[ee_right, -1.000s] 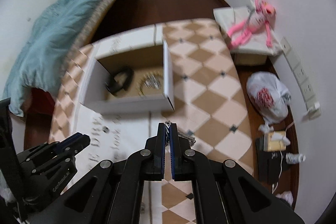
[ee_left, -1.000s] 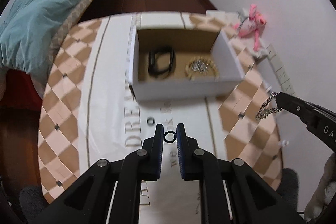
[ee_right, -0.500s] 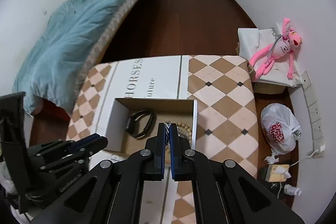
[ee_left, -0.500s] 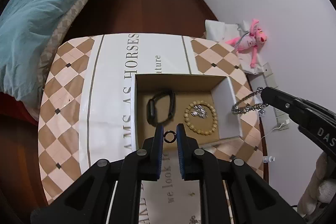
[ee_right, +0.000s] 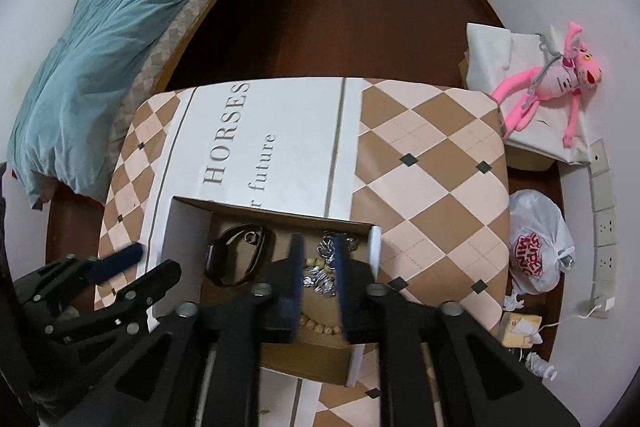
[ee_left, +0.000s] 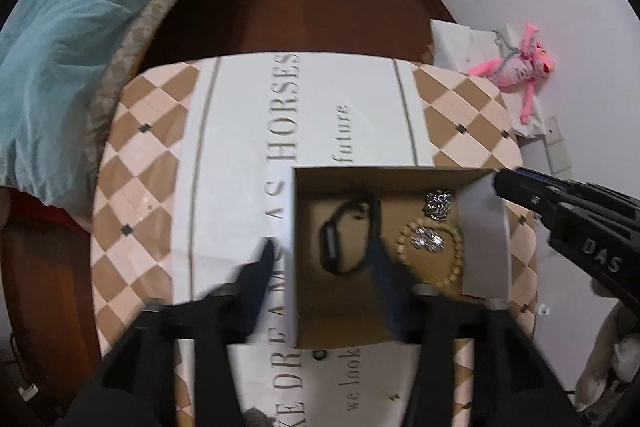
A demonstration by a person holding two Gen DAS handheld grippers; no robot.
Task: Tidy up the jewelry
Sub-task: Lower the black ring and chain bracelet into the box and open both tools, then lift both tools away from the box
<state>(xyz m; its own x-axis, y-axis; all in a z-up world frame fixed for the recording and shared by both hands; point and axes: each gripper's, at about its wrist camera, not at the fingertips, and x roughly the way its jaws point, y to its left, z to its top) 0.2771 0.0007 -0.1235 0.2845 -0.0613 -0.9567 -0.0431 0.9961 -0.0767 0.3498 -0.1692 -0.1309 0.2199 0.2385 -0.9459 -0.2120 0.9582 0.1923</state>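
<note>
Over a cardboard box (ee_left: 394, 174) on a checkered tablecloth (ee_right: 432, 163), both grippers hang w/ fingers spread, gripping nothing. Left gripper (ee_left: 320, 259) is spread wide & motion-blurred: one finger sits outside the box's left wall, the other over the box interior. Right gripper (ee_right: 318, 259) is parted too, fingers above the box's right half; in the left wrist view it reaches in from the right, tip at the box's right rim.

Inside the box: a black band (ee_left: 345, 239) on the left w/ a small ring (ee_right: 250, 237) lying on it, a beaded bracelet (ee_left: 432, 253) on the right w/ a silver piece (ee_left: 427, 239) inside its loop, & a silver chain (ee_left: 439, 203) bunched near the far right corner. Another small ring (ee_left: 319, 356) lies on the cloth just in front of the box. Bed w/ teal blanket (ee_right: 112, 27) at far left; pink plush toy (ee_right: 548, 83) at right by the wall.
</note>
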